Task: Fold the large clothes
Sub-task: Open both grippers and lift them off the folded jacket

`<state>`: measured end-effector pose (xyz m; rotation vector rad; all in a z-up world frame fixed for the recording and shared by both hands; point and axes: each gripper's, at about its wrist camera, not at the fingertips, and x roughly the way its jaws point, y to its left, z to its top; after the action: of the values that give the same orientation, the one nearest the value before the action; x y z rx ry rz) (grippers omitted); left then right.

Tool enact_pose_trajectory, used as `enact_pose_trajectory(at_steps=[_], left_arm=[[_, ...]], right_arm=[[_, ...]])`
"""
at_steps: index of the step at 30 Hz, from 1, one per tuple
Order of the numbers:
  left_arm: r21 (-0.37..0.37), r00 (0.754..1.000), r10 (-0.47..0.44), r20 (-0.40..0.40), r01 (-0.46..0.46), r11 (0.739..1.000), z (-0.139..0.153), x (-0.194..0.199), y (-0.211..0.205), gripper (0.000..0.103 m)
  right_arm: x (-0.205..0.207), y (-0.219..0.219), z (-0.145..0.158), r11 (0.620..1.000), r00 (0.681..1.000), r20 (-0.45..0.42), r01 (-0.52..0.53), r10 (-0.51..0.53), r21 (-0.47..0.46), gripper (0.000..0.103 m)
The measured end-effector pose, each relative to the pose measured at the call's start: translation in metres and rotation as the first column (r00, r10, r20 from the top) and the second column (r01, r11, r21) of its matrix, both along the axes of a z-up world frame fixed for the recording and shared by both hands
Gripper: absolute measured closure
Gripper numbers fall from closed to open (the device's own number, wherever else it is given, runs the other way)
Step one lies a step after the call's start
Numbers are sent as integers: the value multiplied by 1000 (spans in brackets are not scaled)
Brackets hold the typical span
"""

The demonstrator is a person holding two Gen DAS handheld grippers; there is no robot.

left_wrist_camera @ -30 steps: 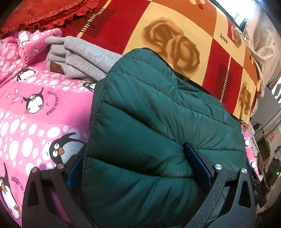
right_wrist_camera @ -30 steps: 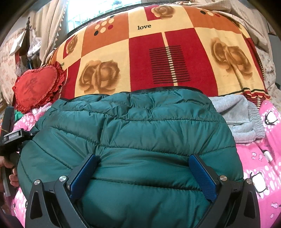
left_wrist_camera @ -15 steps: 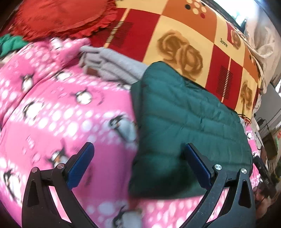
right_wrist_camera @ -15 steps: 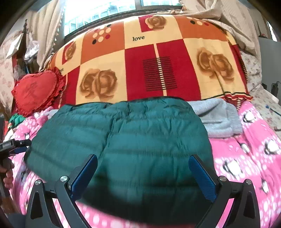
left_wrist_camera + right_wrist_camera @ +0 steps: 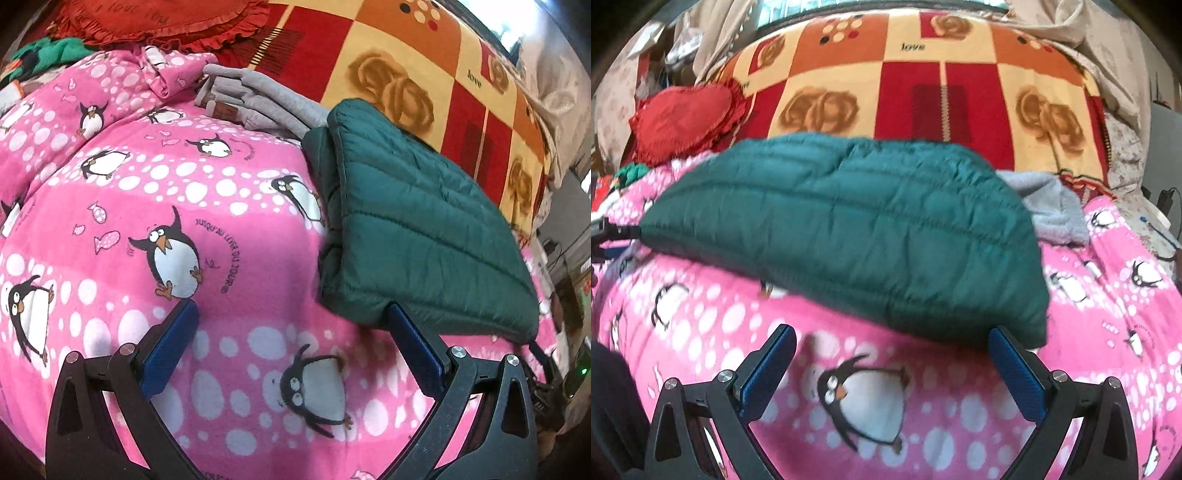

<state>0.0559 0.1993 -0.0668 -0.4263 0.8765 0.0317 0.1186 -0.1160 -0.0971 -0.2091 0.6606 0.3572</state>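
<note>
We see a bed spread with a pink fleece blanket (image 5: 229, 206) printed with penguins and white dots, and on it lies the folded dark green quilted puffer jacket (image 5: 417, 229) — a flat, padded rectangle near the far side. Just behind it sits a folded grey knit garment (image 5: 255, 99), touching the jacket's corner. Beyond stands a red, orange and cream checked blanket (image 5: 923, 85) with rose prints, a red heart-shaped frilled cushion (image 5: 683, 122) at its end, pale curtains behind. Our left gripper (image 5: 291, 328) and right gripper (image 5: 892, 349) hover over the pink blanket — fingers spread wide, holding nothing, the jacket's near edge just ahead.
</note>
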Motion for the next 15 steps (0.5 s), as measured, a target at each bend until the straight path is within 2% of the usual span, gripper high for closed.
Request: enact_pose_trajectory(at_steps=[2, 7, 12, 15], left_arm=[[39, 1000, -10, -4, 11, 999, -1, 1, -4, 0], [117, 1000, -25, -3, 25, 993, -5, 1, -11, 0], [275, 998, -51, -44, 61, 959, -11, 4, -31, 0], [290, 998, -46, -51, 59, 955, -13, 4, -32, 0]], right_arm=[[1, 3, -6, 1000, 1000, -26, 3, -3, 1, 0], [9, -4, -11, 996, 994, -109, 41, -32, 79, 0], [9, -3, -4, 996, 987, -145, 72, -63, 58, 0], [0, 2, 14, 993, 987, -110, 118, -115, 20, 0]])
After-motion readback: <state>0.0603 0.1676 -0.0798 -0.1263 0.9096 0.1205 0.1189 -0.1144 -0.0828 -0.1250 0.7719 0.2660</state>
